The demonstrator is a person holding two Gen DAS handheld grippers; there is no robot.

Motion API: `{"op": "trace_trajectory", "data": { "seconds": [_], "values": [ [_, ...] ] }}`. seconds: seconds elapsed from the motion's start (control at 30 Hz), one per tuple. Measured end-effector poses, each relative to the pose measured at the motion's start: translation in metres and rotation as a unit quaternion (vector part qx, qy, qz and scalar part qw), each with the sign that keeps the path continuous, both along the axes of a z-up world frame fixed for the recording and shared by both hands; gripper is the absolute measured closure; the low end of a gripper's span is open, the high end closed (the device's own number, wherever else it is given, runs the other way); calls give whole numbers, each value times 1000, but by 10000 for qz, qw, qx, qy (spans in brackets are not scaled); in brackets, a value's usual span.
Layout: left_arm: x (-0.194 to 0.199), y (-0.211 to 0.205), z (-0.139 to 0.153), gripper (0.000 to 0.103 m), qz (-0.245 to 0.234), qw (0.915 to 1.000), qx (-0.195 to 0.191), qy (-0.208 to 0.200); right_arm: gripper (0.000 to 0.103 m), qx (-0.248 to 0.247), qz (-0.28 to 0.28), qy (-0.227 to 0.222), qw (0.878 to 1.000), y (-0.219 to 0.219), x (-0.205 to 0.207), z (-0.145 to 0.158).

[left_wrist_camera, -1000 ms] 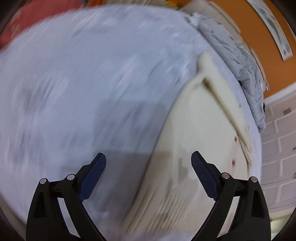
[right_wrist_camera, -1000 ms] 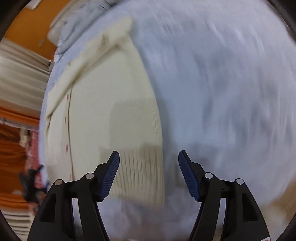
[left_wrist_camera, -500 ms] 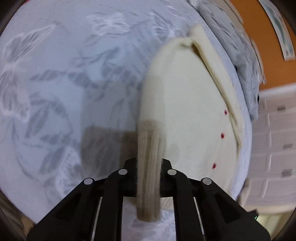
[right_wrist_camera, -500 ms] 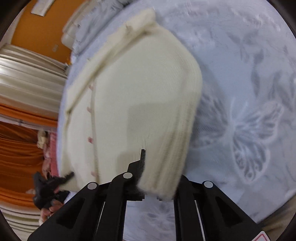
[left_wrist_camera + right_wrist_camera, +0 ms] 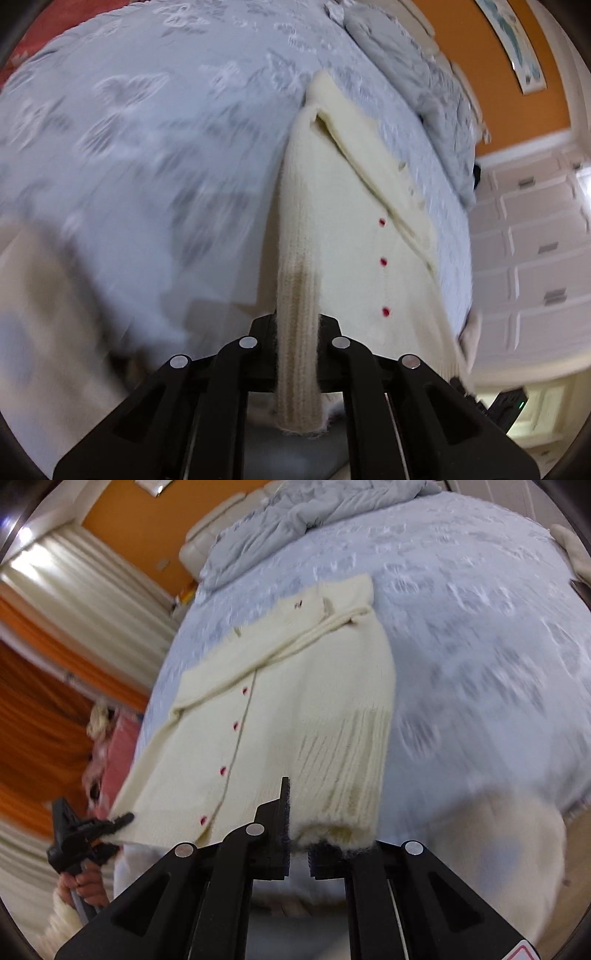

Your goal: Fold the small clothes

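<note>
A small cream knit cardigan (image 5: 354, 229) with red buttons lies on a pale blue patterned bedspread (image 5: 147, 129). My left gripper (image 5: 297, 332) is shut on the ribbed hem at one bottom corner and holds it raised. The cardigan (image 5: 280, 716) also shows in the right wrist view, where my right gripper (image 5: 297, 843) is shut on the ribbed hem at the other bottom corner. The left gripper (image 5: 92, 827) shows there at the lower left, clamped on the far hem corner. The top of the cardigan still rests on the bed.
A crumpled grey blanket (image 5: 417, 74) lies at the head of the bed, also seen in the right wrist view (image 5: 295, 513). Orange wall and white panelled cabinets (image 5: 535, 240) stand to the right. Cream and orange curtains (image 5: 55, 646) hang on the left.
Both grippers went from open above the hem to shut on its corners. Since then they have lifted the hem off the bed and pulled it back toward me.
</note>
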State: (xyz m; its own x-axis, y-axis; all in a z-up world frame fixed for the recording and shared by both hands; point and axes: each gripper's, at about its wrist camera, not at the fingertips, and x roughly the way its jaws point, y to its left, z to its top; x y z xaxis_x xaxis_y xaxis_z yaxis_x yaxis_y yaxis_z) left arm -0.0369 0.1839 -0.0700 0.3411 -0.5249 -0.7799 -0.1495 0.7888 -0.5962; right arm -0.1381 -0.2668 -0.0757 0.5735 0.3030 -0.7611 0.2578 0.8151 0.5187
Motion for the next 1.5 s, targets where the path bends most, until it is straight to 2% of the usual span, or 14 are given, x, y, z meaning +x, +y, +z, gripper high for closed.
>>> {"op": "trace_trajectory", "data": {
  "seconds": [0.27,0.37,0.47,0.63,0.8,0.83,0.9,0.93,1.03,1.2,1.27,1.37,1.43,1.5],
  "values": [
    [-108,25,57,96,-617,9971,79,438,96,276,1165,500,9915,20,-116,36],
    [-90,26,95,96,-513,9987,-14,-41,96,238,1045,-144,9941,9,-100,86],
    [-25,11,118,95,-400,9958,-107,-811,95,441,587,-887,9933,-19,-52,106],
    [92,-29,72,92,-208,9956,358,-846,91,1153,-278,-982,9881,-66,51,40],
    [165,-63,-9,72,-266,9912,1276,-241,86,734,-760,-284,9940,-72,127,-30],
    [169,-61,-20,62,-163,9885,1493,-155,81,654,-892,-165,9937,-74,133,-37],
    [176,-53,-33,51,-61,9898,1417,-147,46,546,-1051,-173,9928,-79,133,-40],
    [174,-46,-33,45,22,9925,1202,-232,38,456,-1117,-257,9924,-81,130,-38],
    [160,-33,-19,12,160,9896,1233,-717,34,26,-898,-163,9958,-78,129,-38],
    [167,-44,-33,11,-109,9865,1486,-684,29,-460,-629,396,9962,-77,154,-68],
    [178,-50,-48,12,-95,9858,1620,-431,31,-504,-626,679,9945,-76,169,-86],
    [186,-52,-49,35,96,9893,1421,-309,93,-515,-367,646,9959,-65,181,-90],
    [187,-50,-29,42,227,9896,1269,-637,93,-147,-365,27,9992,-64,174,-64],
    [189,-45,-6,36,434,9853,1276,-1052,93,-92,-472,-415,9980,-65,166,-40]
  ]
}}
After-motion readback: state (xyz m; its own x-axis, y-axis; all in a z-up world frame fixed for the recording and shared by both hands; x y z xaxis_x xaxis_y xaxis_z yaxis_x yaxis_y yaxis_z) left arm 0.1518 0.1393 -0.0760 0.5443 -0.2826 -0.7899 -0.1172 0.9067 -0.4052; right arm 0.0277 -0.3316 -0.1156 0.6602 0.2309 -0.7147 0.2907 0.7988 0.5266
